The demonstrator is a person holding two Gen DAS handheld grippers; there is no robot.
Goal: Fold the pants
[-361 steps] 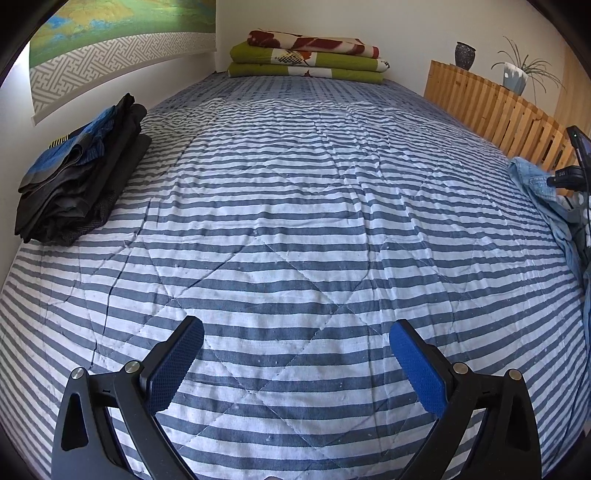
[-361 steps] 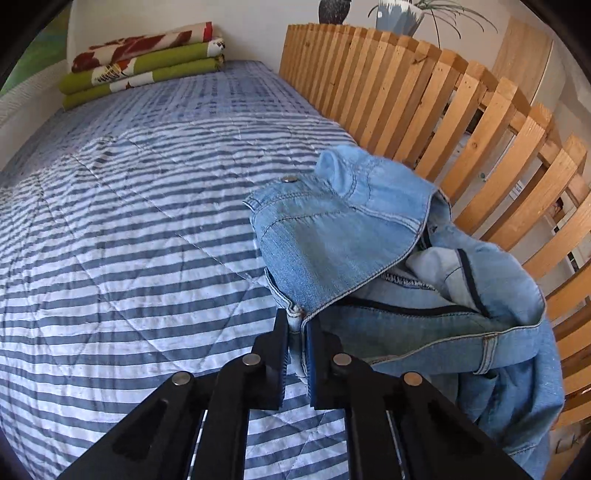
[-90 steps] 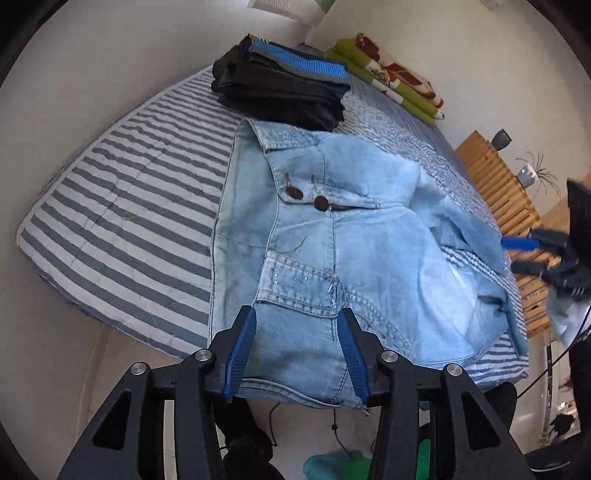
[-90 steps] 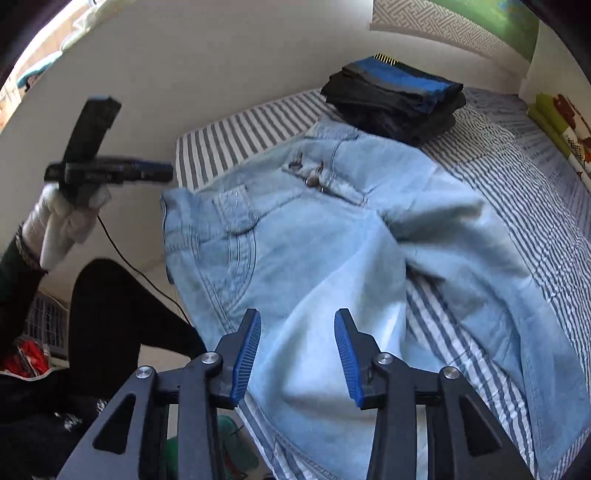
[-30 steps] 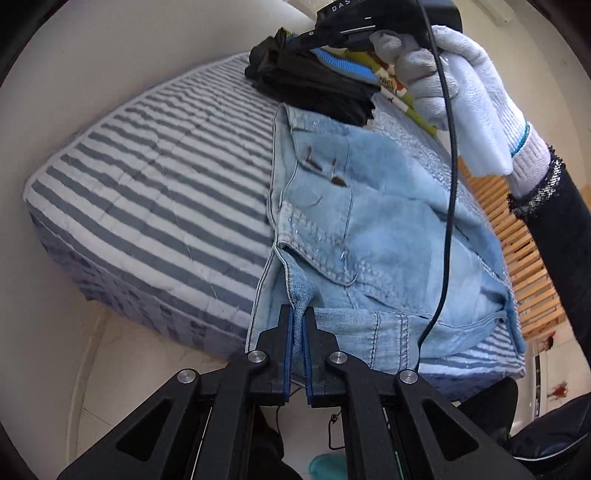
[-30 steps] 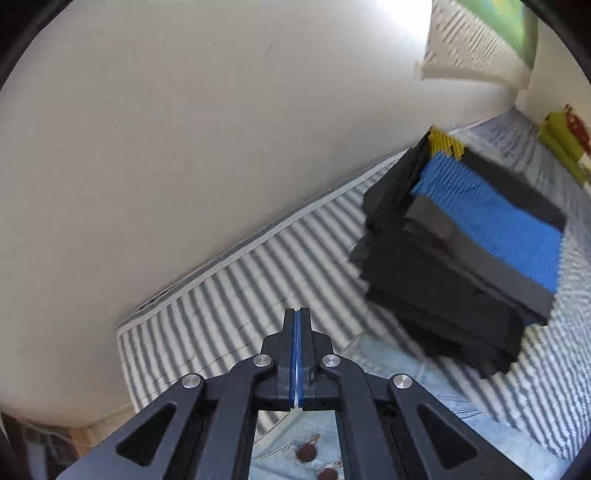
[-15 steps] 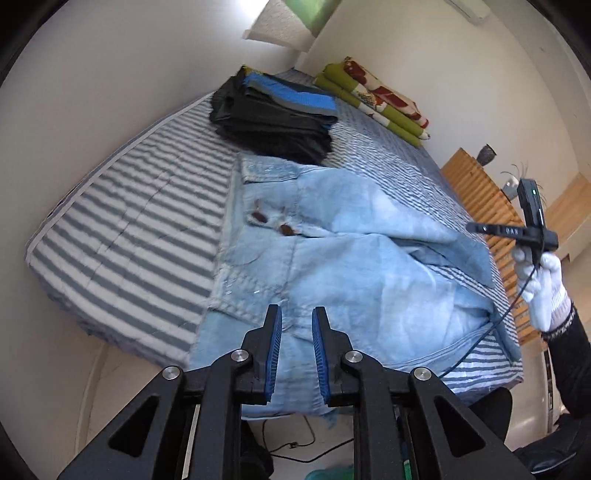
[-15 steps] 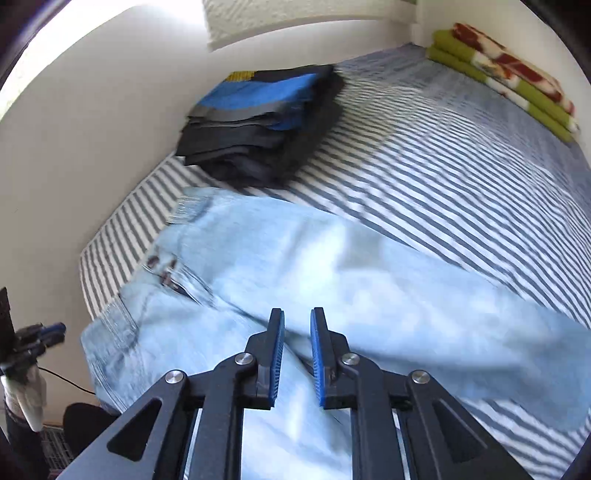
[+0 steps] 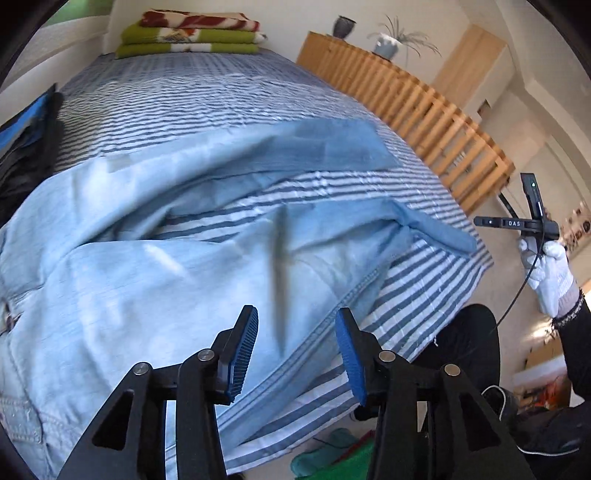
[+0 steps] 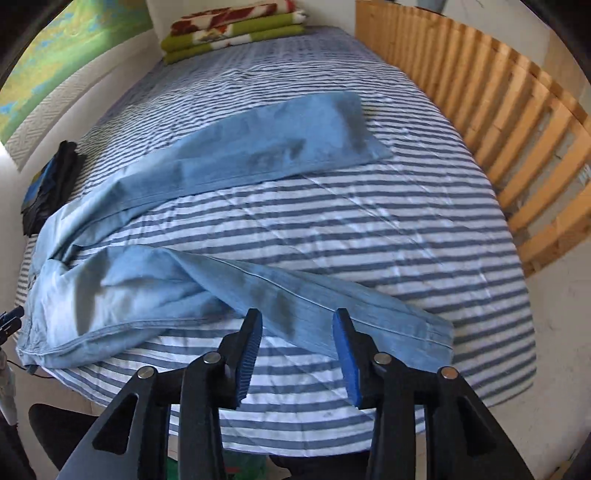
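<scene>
Light blue jeans (image 9: 155,243) lie spread across the striped bed, waist at the left, the two legs splayed apart toward the right. My left gripper (image 9: 295,339) is open and hovers over the near leg's lower seam, holding nothing. In the right wrist view the same jeans (image 10: 258,144) show a far leg lying flat and a near leg (image 10: 295,299) rumpled by the bed's front edge. My right gripper (image 10: 297,341) is open just above that near leg, close to its cuff. A white-gloved hand (image 9: 546,273) holds that gripper at the far right of the left wrist view.
A stack of dark folded clothes (image 9: 22,136) (image 10: 48,184) sits at the bed's left side. Folded green and red blankets (image 9: 192,35) (image 10: 236,27) lie at the head. A wooden slatted rail (image 9: 417,110) (image 10: 517,122) borders the right side. Bare striped bedding (image 10: 351,221) lies between the legs.
Both grippers have opened wider and swung toward the leg end of the jeans. The jeans now lie spread with the legs apart.
</scene>
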